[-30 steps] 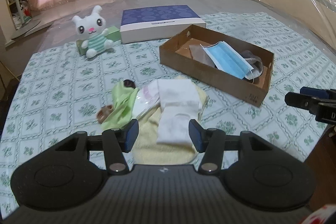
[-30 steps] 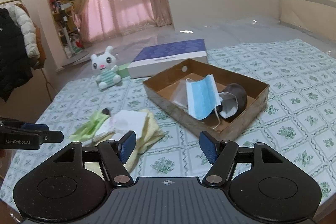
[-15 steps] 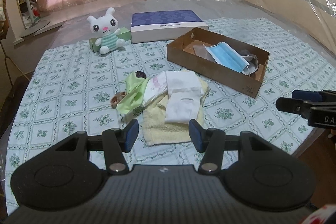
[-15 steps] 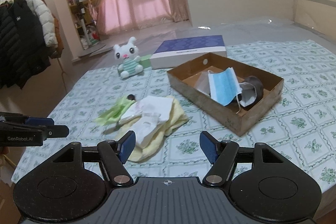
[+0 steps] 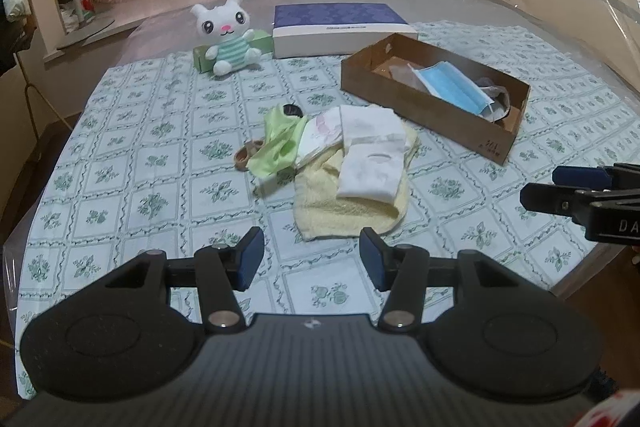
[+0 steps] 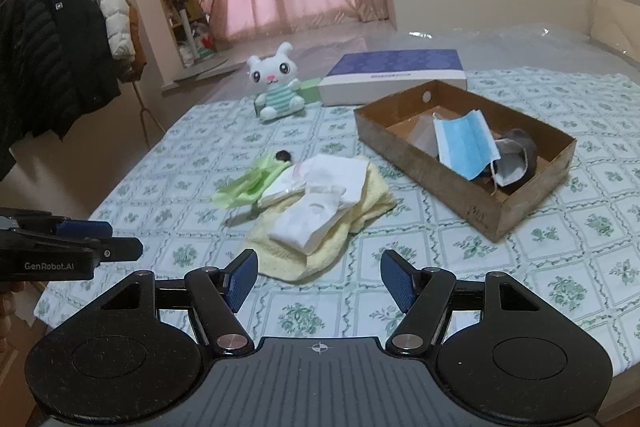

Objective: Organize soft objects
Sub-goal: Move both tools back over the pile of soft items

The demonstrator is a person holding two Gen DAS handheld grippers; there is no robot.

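A pile of soft things lies mid-table: a yellow towel point(image 5: 344, 211) point(image 6: 316, 243) under a folded white cloth point(image 5: 372, 155) point(image 6: 320, 211), with a light green cloth point(image 5: 276, 143) point(image 6: 244, 187) at its left. A brown cardboard box point(image 5: 420, 103) point(image 6: 424, 171) holds a blue face mask point(image 5: 452, 87) point(image 6: 464, 143) and a dark cloth. My left gripper point(image 5: 311, 263) is open and empty, above the table's near edge in front of the towel. My right gripper point(image 6: 319, 279) is open and empty, also short of the pile.
A white plush bunny point(image 5: 228, 39) point(image 6: 276, 87) sits at the back beside a small green box point(image 5: 202, 57). A flat blue-topped box point(image 5: 340, 27) point(image 6: 396, 75) lies behind the cardboard box. A coat rack point(image 6: 60, 43) stands left of the table.
Both grippers have pulled back and risen away from the pile, so more of the table shows. Both stay open and empty. Nothing on the table has moved.
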